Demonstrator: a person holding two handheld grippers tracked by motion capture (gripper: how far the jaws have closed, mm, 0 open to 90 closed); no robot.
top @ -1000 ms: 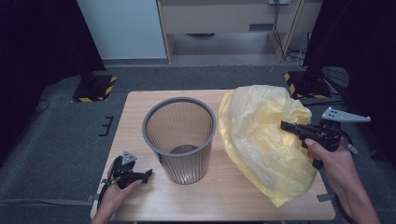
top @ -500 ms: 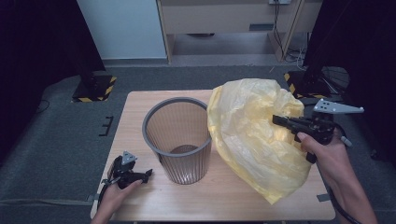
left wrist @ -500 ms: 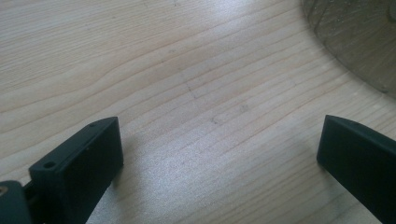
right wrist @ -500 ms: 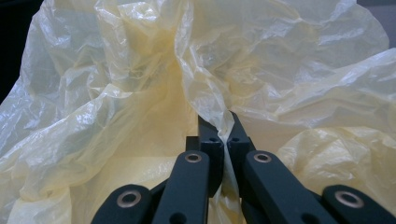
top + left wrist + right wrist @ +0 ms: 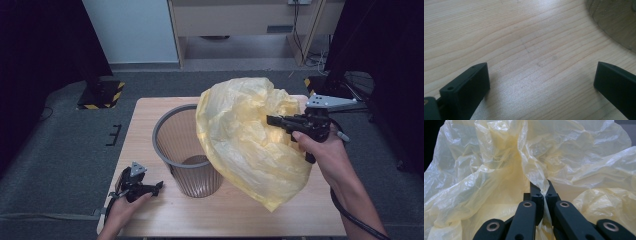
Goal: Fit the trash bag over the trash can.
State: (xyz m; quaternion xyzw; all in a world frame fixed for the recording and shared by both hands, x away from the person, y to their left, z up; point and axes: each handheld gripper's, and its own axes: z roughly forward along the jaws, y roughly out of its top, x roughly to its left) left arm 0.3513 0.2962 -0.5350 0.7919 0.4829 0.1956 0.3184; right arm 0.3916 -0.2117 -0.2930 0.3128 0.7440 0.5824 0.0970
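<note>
The yellow bag [image 5: 250, 140], pinched in the clamped right tool [image 5: 545, 191], hung right of the mesh bin [image 5: 186, 150], overlapping its rim, while the left tool [image 5: 152, 188] rested apart.

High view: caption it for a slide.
Right tongs lift a yellow plastic bag beside the mesh wastebasket; left tongs rest open on the table.

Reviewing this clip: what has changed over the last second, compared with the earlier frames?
The right gripper, shut on the yellow bag, has carried it up and leftward in the high view, so the bag now overhangs the mesh bin's right rim. No grip was taken or released. The left gripper stays open on the table, and the bin has not moved.
</note>
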